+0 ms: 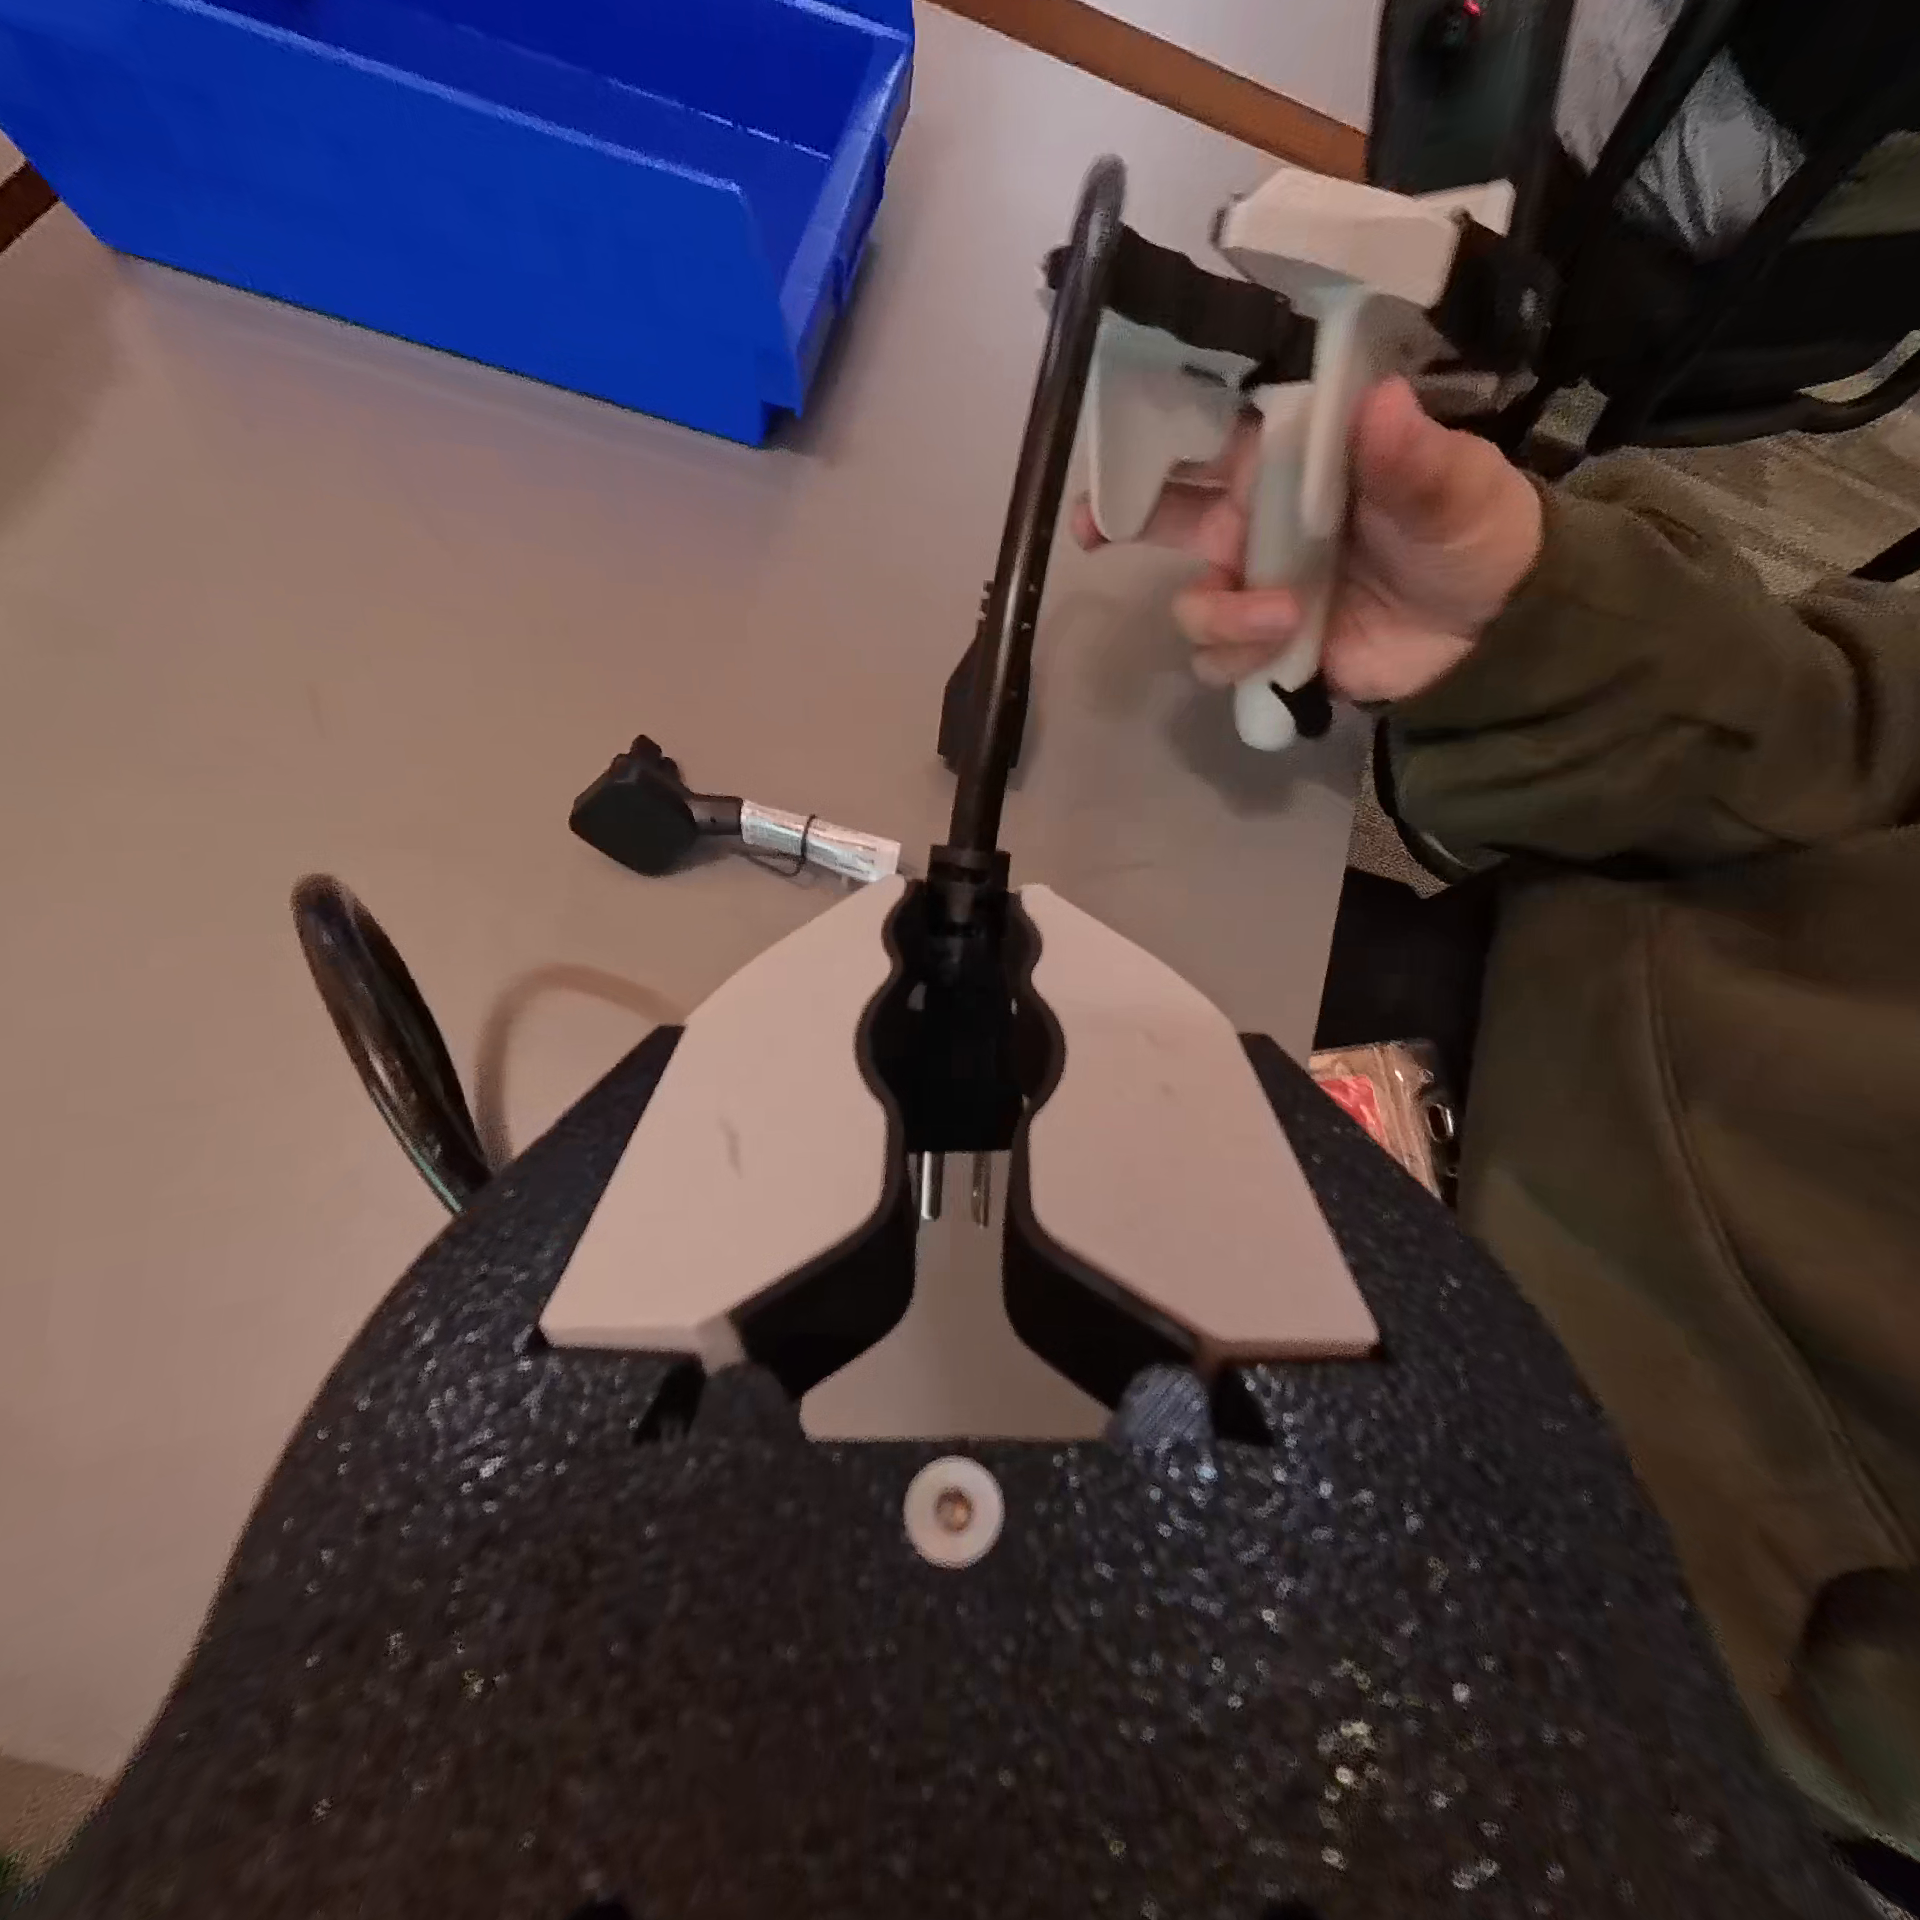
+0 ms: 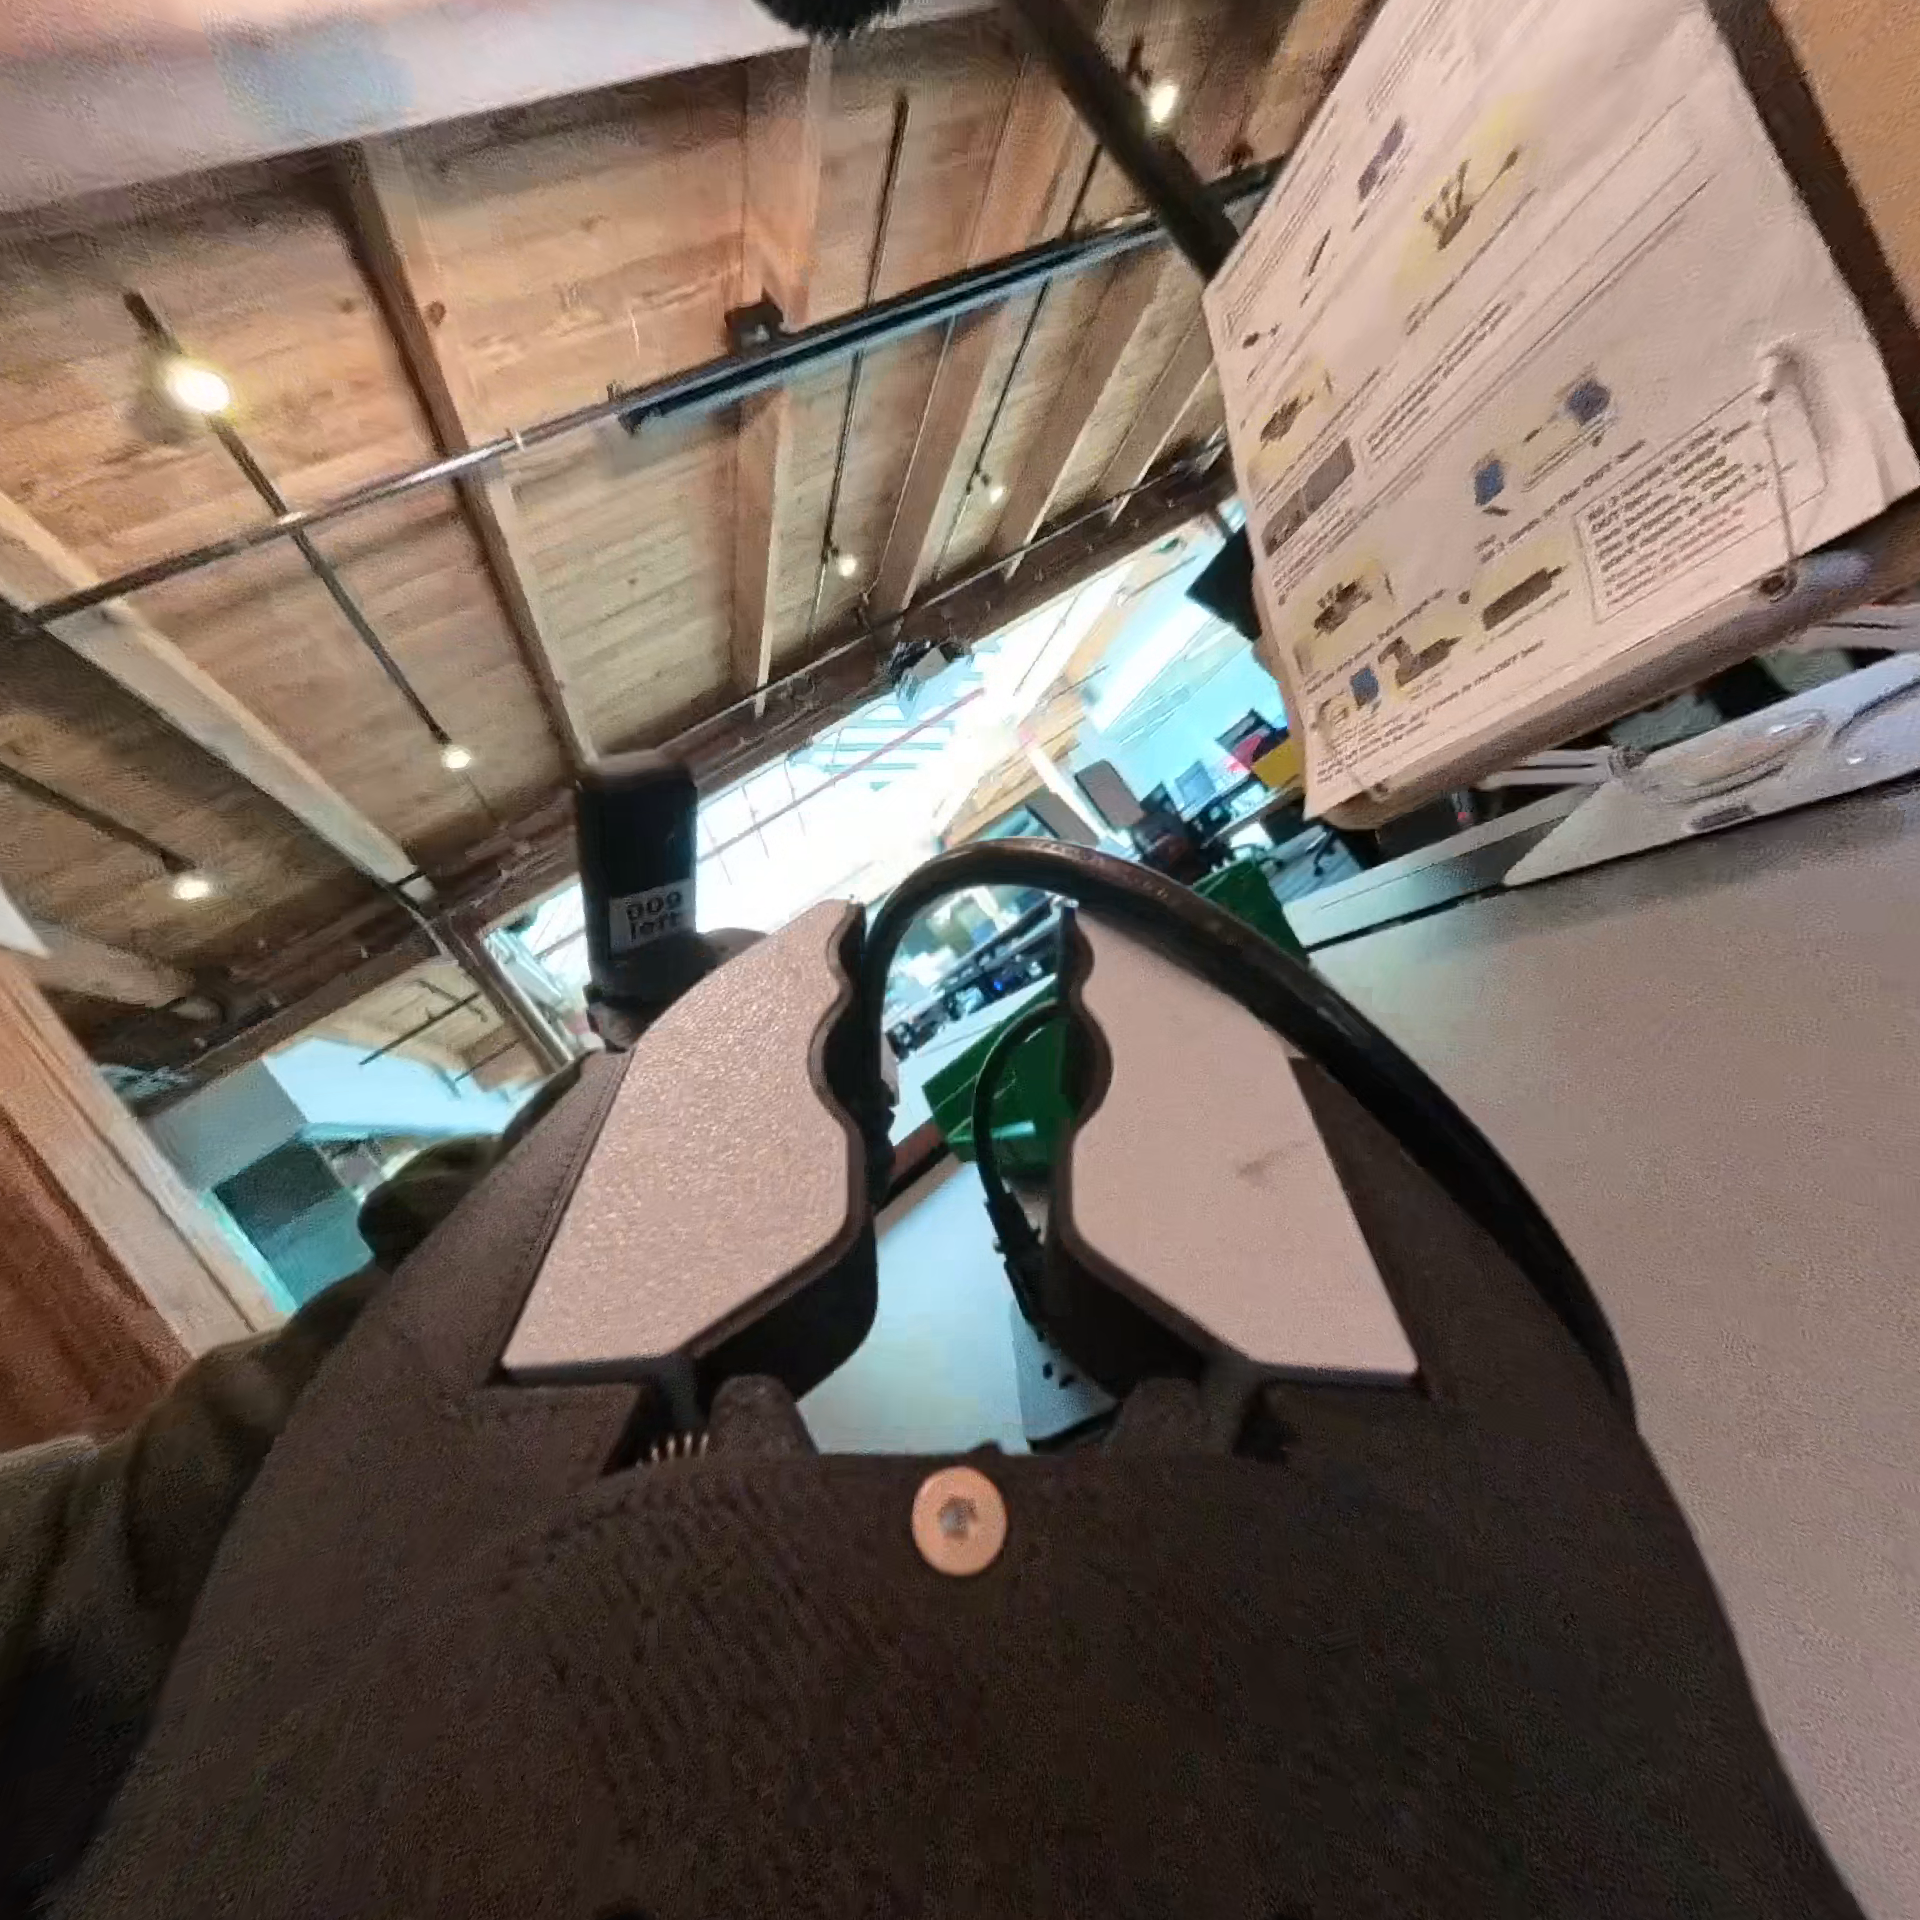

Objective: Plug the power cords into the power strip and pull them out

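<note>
My left gripper (image 1: 956, 904) is shut on a black plug (image 1: 951, 1049), whose metal prongs (image 1: 951, 1184) point back toward the camera. Its black cord (image 1: 1023, 582) arcs up to my right gripper (image 1: 1075, 275), held by a hand at the upper right. In the right wrist view the right gripper (image 2: 961, 925) stands open, tilted up toward the ceiling, and the cord (image 2: 1049, 857) loops across its fingertips. A white power strip (image 2: 1049, 1382) shows low between the fingers, with a thin black cable (image 2: 987, 1143) going down to it.
A second black plug (image 1: 634, 816) with a white tag lies on the grey table (image 1: 416, 582). Another black plug (image 1: 966, 707) lies behind the cord. A blue bin (image 1: 468, 177) stands at the far left. A person's olive sleeve (image 1: 1662, 727) fills the right. A printed sheet (image 2: 1538, 416) hangs at the upper right. Tip to tip, the grippers are about 12 cm apart.
</note>
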Tool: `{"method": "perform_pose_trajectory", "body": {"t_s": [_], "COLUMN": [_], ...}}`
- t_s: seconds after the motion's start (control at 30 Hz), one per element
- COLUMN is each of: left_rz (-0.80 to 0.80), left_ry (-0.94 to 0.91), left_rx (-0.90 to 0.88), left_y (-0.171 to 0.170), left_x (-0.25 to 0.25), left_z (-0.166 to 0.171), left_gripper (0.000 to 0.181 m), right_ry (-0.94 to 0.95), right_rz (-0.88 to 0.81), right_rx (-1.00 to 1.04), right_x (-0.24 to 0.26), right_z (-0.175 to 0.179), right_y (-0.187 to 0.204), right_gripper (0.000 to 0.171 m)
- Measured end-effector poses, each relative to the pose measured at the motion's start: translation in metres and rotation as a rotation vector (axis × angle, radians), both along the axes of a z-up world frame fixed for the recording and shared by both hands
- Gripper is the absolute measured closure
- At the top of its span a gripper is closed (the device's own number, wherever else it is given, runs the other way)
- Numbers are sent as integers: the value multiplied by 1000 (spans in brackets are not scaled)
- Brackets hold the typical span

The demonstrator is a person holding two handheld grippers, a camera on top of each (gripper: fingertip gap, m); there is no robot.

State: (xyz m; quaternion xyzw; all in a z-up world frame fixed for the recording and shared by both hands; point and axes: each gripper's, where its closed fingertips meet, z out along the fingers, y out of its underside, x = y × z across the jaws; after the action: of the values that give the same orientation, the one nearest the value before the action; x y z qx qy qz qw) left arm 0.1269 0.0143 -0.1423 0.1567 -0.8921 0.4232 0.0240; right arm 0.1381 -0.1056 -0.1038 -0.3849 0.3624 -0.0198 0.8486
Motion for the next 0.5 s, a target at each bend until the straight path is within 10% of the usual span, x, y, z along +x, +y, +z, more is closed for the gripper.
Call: {"method": "perform_pose_trajectory", "body": {"t_s": [0.5], "left_rz": [-133], "left_ry": [34], "left_rx": [-21], "left_y": [9], "left_x": [-22], "left_z": [-24], "left_gripper": [167], "right_ry": [-243], "right_rz": [143], "right_rx": [-183], "right_x": [27], "right_z": [57], "right_y": [82], "right_gripper": [131]}}
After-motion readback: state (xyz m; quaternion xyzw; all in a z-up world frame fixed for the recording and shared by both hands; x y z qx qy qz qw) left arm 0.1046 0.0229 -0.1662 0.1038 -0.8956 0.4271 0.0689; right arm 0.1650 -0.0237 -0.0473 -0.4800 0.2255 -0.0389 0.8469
